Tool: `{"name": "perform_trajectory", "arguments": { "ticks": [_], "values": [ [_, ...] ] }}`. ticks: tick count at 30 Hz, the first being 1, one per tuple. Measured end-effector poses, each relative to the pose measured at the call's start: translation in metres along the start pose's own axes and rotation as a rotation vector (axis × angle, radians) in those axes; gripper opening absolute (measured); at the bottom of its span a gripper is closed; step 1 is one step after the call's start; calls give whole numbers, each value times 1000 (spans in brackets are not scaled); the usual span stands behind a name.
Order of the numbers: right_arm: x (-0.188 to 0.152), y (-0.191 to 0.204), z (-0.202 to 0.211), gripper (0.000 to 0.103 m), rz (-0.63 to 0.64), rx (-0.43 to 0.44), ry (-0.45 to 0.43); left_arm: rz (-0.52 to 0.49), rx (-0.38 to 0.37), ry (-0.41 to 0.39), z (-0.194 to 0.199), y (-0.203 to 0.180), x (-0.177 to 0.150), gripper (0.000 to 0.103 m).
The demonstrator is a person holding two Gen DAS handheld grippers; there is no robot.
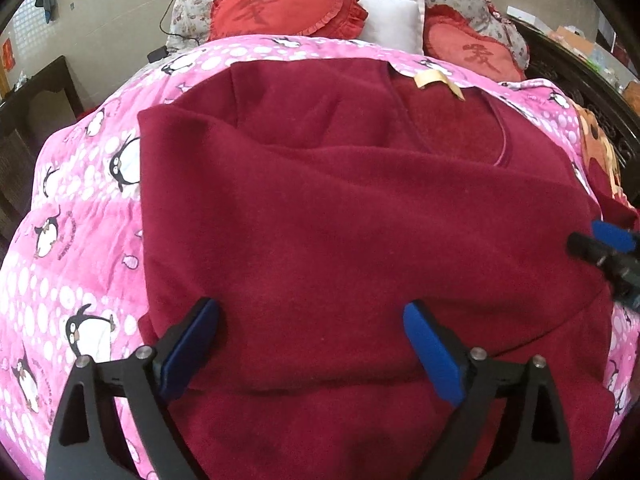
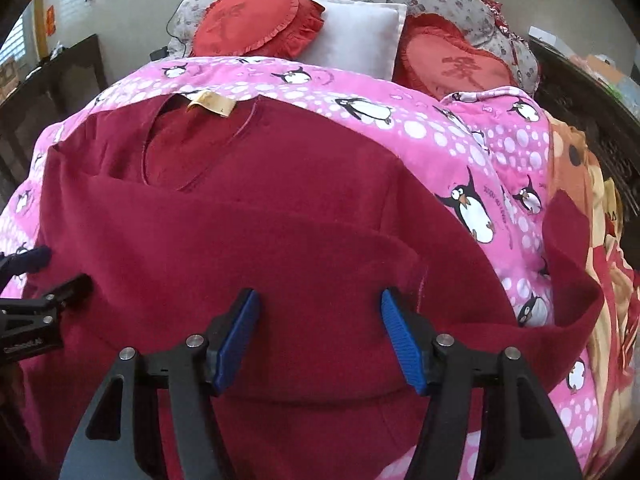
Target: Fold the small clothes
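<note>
A dark red fleece top lies on a pink penguin-print quilt, neck with a tan label at the far end. A sleeve is folded across its body. My left gripper is open over the near hem, nothing between its blue pads. My right gripper is open over the same top, also empty. Each gripper shows at the edge of the other's view: the right one and the left one. A loose flap of red cloth stands up at the right.
Two red heart cushions and a white pillow sit at the head of the bed. A dark wooden table stands at the left. An orange patterned blanket lies along the quilt on the right.
</note>
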State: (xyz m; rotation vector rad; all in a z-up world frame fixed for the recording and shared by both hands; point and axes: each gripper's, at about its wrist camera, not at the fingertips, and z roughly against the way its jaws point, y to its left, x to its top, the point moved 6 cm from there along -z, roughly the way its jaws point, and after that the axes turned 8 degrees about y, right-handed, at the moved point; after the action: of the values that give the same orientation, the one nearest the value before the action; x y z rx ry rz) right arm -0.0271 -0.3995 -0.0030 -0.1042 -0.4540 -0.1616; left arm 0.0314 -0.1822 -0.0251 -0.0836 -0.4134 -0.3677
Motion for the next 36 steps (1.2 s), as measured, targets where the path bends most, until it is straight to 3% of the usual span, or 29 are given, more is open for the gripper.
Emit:
{"name": "perform_trajectory", "arguments": {
  "ticks": [2, 4, 8, 9, 11, 13, 14, 16, 17, 19, 22, 26, 31, 36],
  "values": [
    [2, -10, 9, 38, -20, 44, -13, -6, -2, -1, -1, -1, 0, 99],
    [8, -31, 18, 38, -59, 24, -46, -14, -6, 0, -1, -2, 0, 100],
    [26, -102, 27, 39, -145, -249, -81, -13, -19, -2, -2, -1, -1, 101],
    [32, -121, 28, 43, -159, -314, -82, -12, -19, -5, -3, -1, -1, 102],
    [40, -155, 15, 51, -161, -452, -1, -13, -13, -6, -4, -3, -1, 103],
    [38, -187, -14, 51, -167, -497, 160, -14, -12, -5, -5, -4, 0, 103],
    [33, -200, -27, 50, -182, -474, 220, -14, -17, -4, -5, -4, 1, 103],
    [17, -219, -45, 23, -244, -382, 300, -15, -31, -4, -6, -3, 2, 103],
    [7, -229, -48, 0, -298, -312, 316, -16, -38, -5, -7, -3, 1, 103],
    [-7, -241, -42, 0, -376, -232, 277, -20, -44, -11, -8, -2, 1, 103],
    [-14, -245, -15, 0, -386, -151, 156, -20, -46, -9, -7, -1, 1, 103],
    [-3, -217, 42, 0, -340, 108, -25, 21, -98, -34, 10, 9, 4, 97],
    [24, -141, 123, 0, -119, 372, -208, 75, -103, -107, 44, 33, 14, 94],
    [32, -37, 169, 0, 164, 650, -256, 103, -74, -197, 82, 61, 20, 94]
  ]
}}
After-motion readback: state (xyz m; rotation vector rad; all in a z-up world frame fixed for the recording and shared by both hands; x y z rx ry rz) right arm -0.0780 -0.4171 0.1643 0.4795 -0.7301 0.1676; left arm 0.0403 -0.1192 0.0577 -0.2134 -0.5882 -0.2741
